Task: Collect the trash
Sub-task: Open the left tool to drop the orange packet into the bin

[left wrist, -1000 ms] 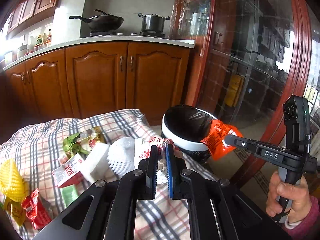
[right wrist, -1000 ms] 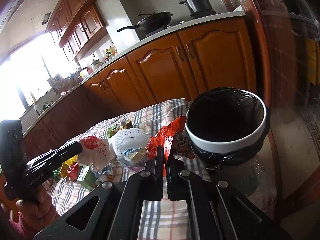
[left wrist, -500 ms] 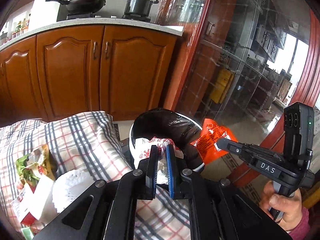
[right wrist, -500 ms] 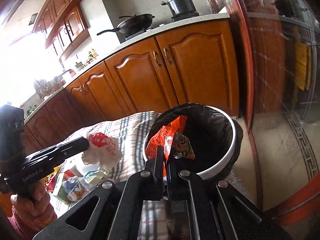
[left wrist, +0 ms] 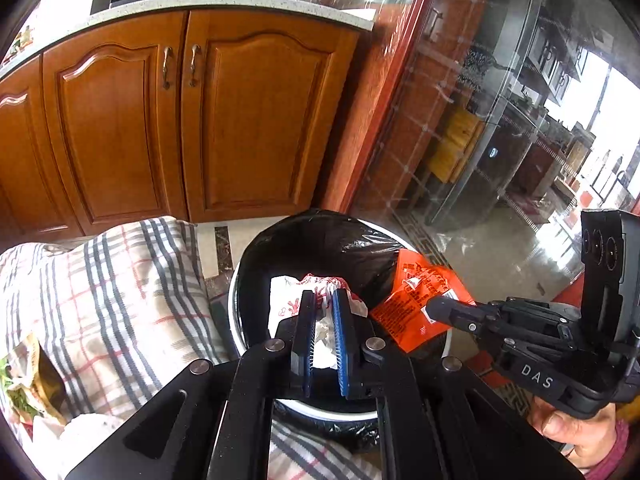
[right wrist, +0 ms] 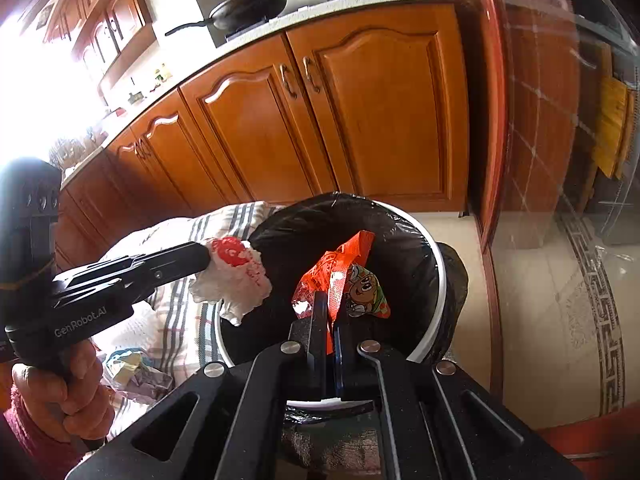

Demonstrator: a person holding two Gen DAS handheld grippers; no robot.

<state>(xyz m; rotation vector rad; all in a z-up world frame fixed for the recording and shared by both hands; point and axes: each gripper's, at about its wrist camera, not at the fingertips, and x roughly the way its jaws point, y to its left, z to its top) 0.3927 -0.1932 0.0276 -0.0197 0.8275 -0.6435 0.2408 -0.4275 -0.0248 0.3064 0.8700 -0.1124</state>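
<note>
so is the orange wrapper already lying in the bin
No, the orange wrapper is pinched in the right tool above the open bin, not lying inside it.

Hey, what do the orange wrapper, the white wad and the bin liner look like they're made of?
Orange wrapper: glossy printed plastic film, likely foil-lined, given the silvery torn edge. White wad: soft crumpled paper or thin plastic with red print; hard to tell which. Bin liner: thin black plastic, shiny and wrinkled.

Glossy black plastic liner (left wrist: 320,240) wrinkles inside the smooth white plastic bin (right wrist: 434,280). The shiny orange foil wrapper (left wrist: 420,304) contrasts with soft checked woven cloth (left wrist: 120,280) and varnished wooden cabinet doors (left wrist: 240,120).
</note>
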